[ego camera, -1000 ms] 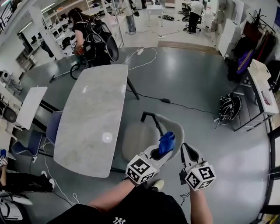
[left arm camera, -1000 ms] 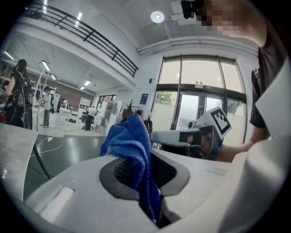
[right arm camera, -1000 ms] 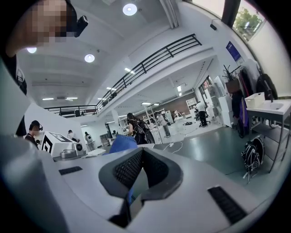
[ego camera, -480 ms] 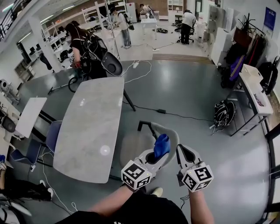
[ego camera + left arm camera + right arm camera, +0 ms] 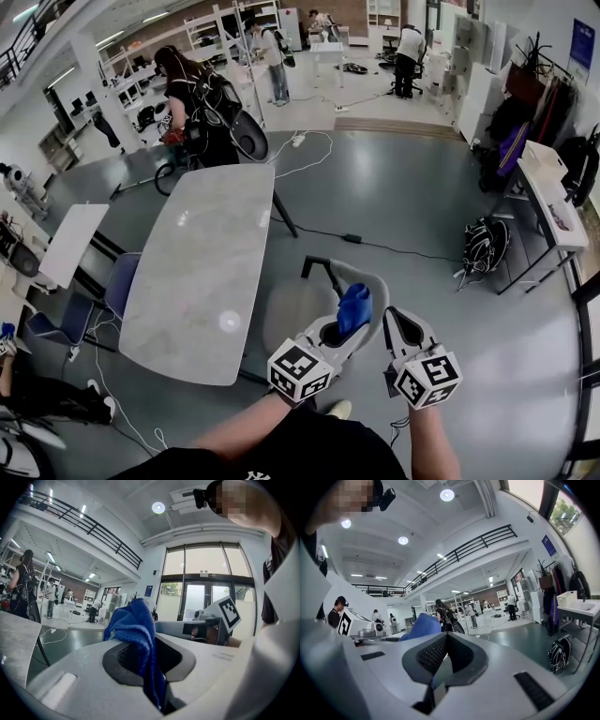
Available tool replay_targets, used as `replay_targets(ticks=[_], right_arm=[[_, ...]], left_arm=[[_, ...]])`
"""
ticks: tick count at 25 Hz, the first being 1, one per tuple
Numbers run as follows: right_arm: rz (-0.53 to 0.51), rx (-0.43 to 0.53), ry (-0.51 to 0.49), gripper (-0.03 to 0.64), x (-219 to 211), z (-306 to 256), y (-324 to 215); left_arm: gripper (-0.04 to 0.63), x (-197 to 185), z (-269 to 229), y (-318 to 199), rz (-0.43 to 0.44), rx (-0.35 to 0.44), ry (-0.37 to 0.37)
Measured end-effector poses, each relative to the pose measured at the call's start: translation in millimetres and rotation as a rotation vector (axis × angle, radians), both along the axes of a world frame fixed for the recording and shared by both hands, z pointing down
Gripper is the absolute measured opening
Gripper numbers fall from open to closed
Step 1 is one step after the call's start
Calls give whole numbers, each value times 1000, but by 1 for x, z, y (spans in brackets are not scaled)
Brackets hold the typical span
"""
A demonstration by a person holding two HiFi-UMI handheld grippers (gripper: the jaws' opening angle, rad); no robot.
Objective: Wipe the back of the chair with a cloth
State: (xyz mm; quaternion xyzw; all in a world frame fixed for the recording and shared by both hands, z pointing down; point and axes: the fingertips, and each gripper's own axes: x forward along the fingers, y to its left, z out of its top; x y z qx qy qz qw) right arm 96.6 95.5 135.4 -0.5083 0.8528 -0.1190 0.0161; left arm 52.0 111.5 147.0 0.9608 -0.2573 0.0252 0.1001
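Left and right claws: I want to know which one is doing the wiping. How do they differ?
The left claw is shut on the blue cloth; the right claw is shut on nothing. The left claw is over the chair's back; the right claw is beside it, over the floor. Both point forward.

Long oval grey stone-look desk [image 5: 202, 272]
A black cable [image 5: 354, 239] and a black bag [image 5: 481, 246] lie on the grey floor [image 5: 403, 178], apart from it.

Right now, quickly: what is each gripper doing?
Left gripper: closed on the blue cloth.
Right gripper: jaws together, holding nothing.
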Motion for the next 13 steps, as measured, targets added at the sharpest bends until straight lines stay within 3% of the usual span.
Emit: replay_targets(ticks=[13], right_arm=[[-24, 1, 7, 12, -22, 1, 9]], left_arm=[[57, -21, 2, 10, -29, -2, -7]])
